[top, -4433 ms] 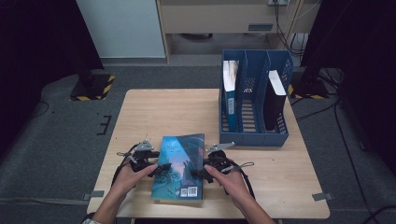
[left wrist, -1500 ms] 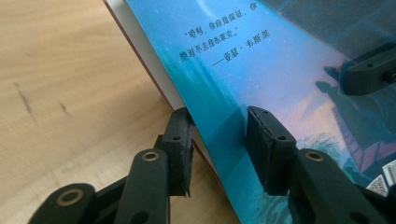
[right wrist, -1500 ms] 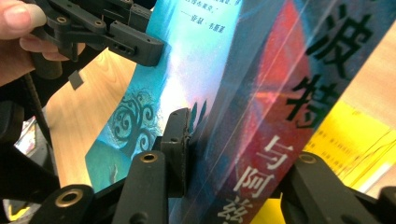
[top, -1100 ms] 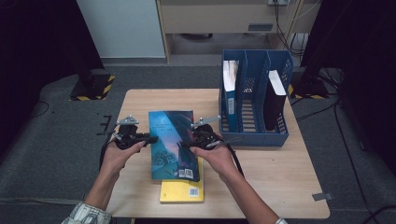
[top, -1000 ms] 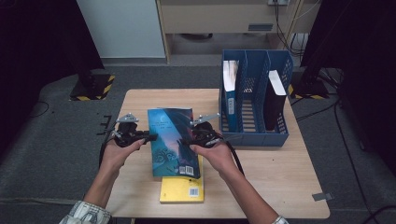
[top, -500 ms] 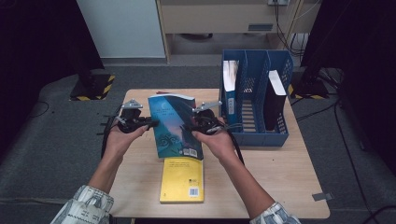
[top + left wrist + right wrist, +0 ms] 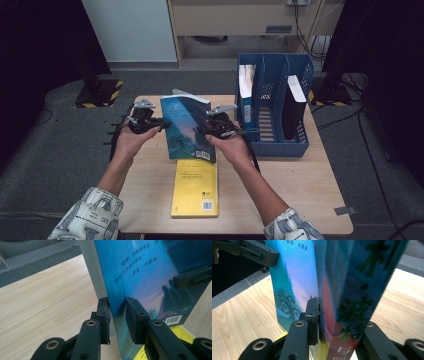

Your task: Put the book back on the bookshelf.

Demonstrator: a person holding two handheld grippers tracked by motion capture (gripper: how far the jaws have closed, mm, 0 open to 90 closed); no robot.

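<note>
A blue paperback (image 7: 182, 127) hangs tilted, its top edge raised, above the wooden table (image 7: 300, 190), clamped from both sides. My left gripper (image 7: 162, 123) is shut on its page-edge side; in the left gripper view both pads (image 7: 103, 312) press the cover (image 7: 142, 270). My right gripper (image 7: 200, 131) is shut on the spine side; the right gripper view shows one pad (image 7: 312, 315) against the cover (image 7: 294, 277), while the book hides the other jaw. A yellow book (image 7: 196, 187) lies flat on the table below it.
A blue file rack (image 7: 272, 145) stands at the table's right back, holding a blue book (image 7: 245, 95) and a dark one (image 7: 292, 107) upright. Its middle slot is open. Grey floor surrounds the table.
Both grippers have lifted the blue book off the yellow one and carried it away from the person, tilting its top edge up. The yellow book now lies uncovered.
</note>
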